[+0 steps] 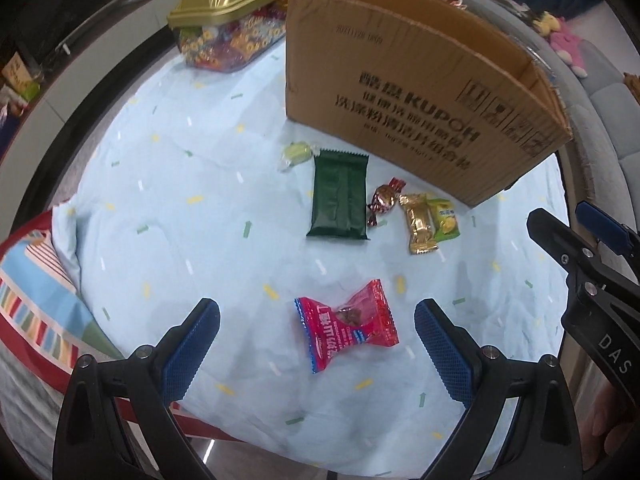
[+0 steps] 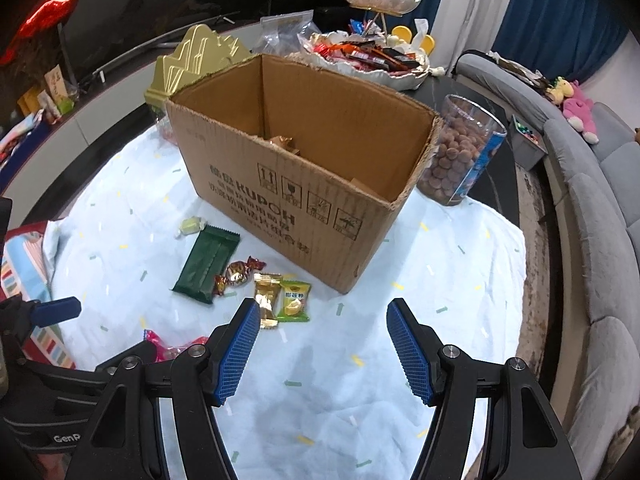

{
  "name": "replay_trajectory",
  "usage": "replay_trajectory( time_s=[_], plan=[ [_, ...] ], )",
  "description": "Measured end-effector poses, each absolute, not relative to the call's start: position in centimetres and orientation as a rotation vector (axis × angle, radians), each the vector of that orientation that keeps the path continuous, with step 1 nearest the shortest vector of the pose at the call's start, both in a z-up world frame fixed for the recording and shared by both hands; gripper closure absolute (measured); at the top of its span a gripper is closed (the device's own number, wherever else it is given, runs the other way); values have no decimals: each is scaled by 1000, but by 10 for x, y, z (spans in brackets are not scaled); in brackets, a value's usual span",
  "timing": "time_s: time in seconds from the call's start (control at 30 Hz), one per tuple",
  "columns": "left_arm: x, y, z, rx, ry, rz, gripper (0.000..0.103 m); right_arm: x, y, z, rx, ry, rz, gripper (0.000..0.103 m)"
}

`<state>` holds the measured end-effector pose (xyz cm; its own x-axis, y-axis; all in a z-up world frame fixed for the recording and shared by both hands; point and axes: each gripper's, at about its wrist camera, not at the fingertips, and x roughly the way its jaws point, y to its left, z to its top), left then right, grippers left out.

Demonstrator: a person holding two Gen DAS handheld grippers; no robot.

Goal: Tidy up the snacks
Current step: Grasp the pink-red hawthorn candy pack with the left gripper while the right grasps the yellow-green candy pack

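The left gripper [image 1: 316, 340] hangs over the near part of the light blue cloth [image 1: 168, 216], its jaws wide apart with the red packet [image 1: 347, 325] lying flat between them, touching neither pad. The right gripper [image 2: 320, 344] also has its jaws apart, over bare cloth, gripping nothing.

Toward the cloth's far edge stands an open cardboard box [image 2: 296, 184], upright, with something gold-brown just visible inside it. In front of the box lies a loose row of snacks: a pale green candy [image 1: 295, 153] closest to the box's left end, then a dark green bar [image 1: 339, 196], a red-and-gold twist candy [image 1: 385, 199], a gold packet [image 1: 418, 222] and a yellow-green packet [image 1: 445, 220] partly tucked beside the gold one. The red packet is well apart from this row, nearer the cloth's near edge.

Behind the box's left corner stands a gold-lidded container [image 1: 228, 12] of colourful sweets. By the box's right side stands a clear jar [image 2: 460, 152] of brown balls. Further back sits a tiered dish [image 2: 368, 52] with wrapped bars.
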<state>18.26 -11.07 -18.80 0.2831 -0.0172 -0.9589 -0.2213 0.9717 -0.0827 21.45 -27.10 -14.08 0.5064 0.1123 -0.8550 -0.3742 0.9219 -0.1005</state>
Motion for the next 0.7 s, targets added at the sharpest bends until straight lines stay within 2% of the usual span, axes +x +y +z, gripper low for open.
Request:
replay_trajectory(
  time_s=[0.7],
  plan=[
    [184,-129,-246,-284,1377,166,4,235,-269,-186,-308,1101,332,37]
  ],
)
